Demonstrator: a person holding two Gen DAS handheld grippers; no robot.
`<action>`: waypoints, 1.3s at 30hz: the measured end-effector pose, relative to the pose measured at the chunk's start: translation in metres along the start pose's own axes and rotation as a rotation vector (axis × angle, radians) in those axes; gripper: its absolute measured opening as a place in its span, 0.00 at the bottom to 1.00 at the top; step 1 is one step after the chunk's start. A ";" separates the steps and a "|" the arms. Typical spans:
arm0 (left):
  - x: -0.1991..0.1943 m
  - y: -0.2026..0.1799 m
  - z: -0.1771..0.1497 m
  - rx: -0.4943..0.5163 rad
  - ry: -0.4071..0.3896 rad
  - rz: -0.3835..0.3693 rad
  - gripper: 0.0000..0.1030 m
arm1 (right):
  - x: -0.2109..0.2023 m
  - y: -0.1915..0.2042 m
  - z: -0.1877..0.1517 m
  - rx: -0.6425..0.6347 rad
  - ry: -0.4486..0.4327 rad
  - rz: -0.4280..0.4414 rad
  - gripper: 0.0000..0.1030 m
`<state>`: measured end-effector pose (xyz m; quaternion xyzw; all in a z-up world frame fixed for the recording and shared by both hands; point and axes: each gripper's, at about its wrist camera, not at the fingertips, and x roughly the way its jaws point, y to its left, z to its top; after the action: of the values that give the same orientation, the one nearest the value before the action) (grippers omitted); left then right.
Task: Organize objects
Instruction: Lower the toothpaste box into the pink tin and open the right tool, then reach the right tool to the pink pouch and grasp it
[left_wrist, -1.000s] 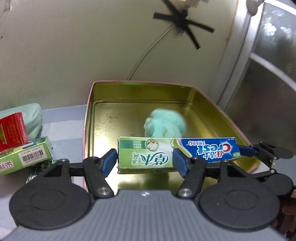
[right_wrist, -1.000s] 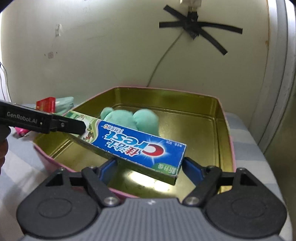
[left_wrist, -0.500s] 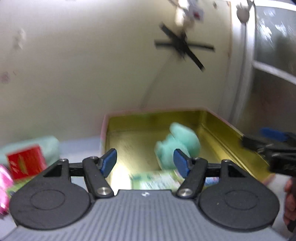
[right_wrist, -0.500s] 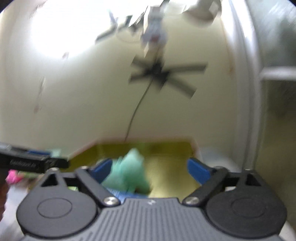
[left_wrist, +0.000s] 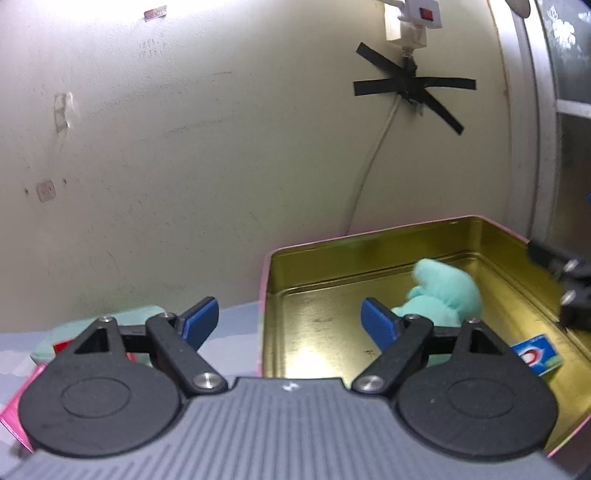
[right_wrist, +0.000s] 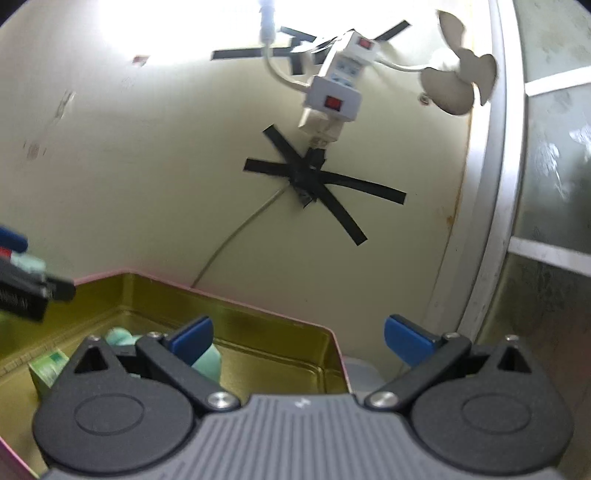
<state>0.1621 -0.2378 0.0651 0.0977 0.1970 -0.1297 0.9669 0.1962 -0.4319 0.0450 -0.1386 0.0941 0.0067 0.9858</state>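
A gold tin box with a pink outside (left_wrist: 369, 251) (right_wrist: 258, 317) stands against the wall. Inside it lie a mint green plush toy (left_wrist: 443, 291) (right_wrist: 207, 360) and the Crest toothpaste box (left_wrist: 537, 354) (right_wrist: 48, 369), mostly hidden behind the gripper bodies. My left gripper (left_wrist: 290, 319) is open and empty, raised over the tin's left front corner. My right gripper (right_wrist: 299, 334) is open and empty, raised above the tin's right end. The right gripper also shows at the right edge of the left wrist view (left_wrist: 569, 280).
Left of the tin lie a mint green packet (left_wrist: 122, 314), a red box (left_wrist: 61, 347) and a pink item (left_wrist: 14, 413) on a striped cloth. A cable (left_wrist: 373, 158), black tape and a power strip (right_wrist: 332, 85) hang on the wall. A window frame (right_wrist: 491, 184) stands at the right.
Both grippers let go of the toothpaste box; it now lies in the tin. Both grippers rose and tilted up toward the wall; the left one shifted left.
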 end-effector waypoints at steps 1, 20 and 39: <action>-0.004 0.001 -0.003 -0.015 0.009 -0.030 0.83 | -0.002 0.000 -0.001 -0.018 0.002 0.000 1.00; -0.117 0.011 -0.034 -0.177 -0.055 -0.185 0.84 | -0.129 -0.021 0.012 0.169 -0.057 0.011 1.00; -0.101 0.278 -0.168 -0.528 0.094 0.319 0.88 | -0.038 0.330 0.104 0.201 0.340 0.858 0.85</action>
<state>0.0928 0.0875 -0.0076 -0.1214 0.2506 0.0839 0.9568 0.1645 -0.0855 0.0601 0.0099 0.3033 0.3816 0.8731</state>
